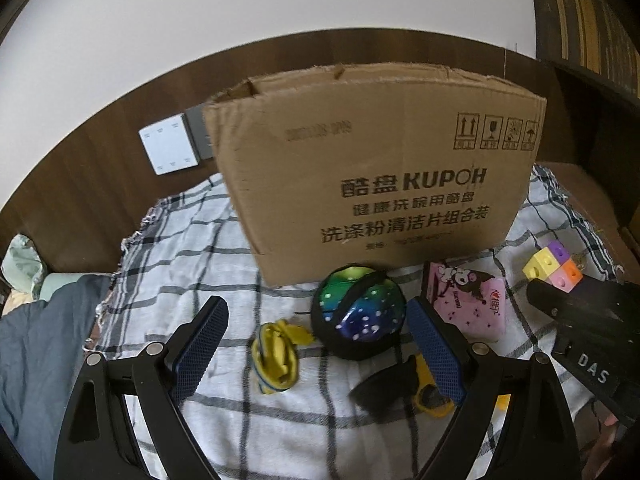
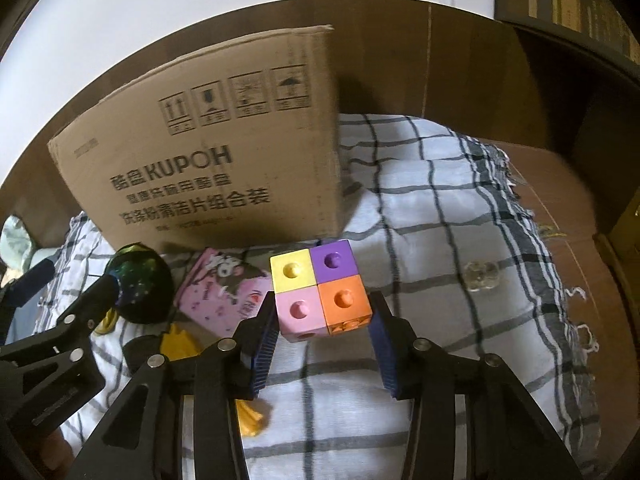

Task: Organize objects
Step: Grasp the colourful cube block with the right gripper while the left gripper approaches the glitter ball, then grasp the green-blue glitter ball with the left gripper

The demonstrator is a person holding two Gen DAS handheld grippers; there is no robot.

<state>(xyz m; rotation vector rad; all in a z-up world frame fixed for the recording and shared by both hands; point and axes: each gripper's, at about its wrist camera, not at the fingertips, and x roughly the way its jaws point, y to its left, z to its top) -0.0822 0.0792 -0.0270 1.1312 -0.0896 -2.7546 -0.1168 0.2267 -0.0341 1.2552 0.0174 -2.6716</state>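
Note:
My right gripper (image 2: 324,320) is shut on a block of coloured cubes (image 2: 320,288), yellow, purple, pink and orange, held above the checked cloth (image 2: 440,240); the block also shows in the left wrist view (image 1: 554,266). My left gripper (image 1: 316,320) is open and empty, its fingers either side of a black ball with a green-blue dotted pattern (image 1: 358,314) and a yellow cord bundle (image 1: 276,354). A cardboard box (image 1: 376,164) stands upright behind them, its top open.
A pink cartoon-print packet (image 1: 472,300) lies right of the ball. A yellow and black toy (image 1: 404,392) lies under the left gripper's right finger. A small clear object (image 2: 480,276) sits on the cloth at the right. Dark wood panelling and a wall switch (image 1: 170,148) stand behind.

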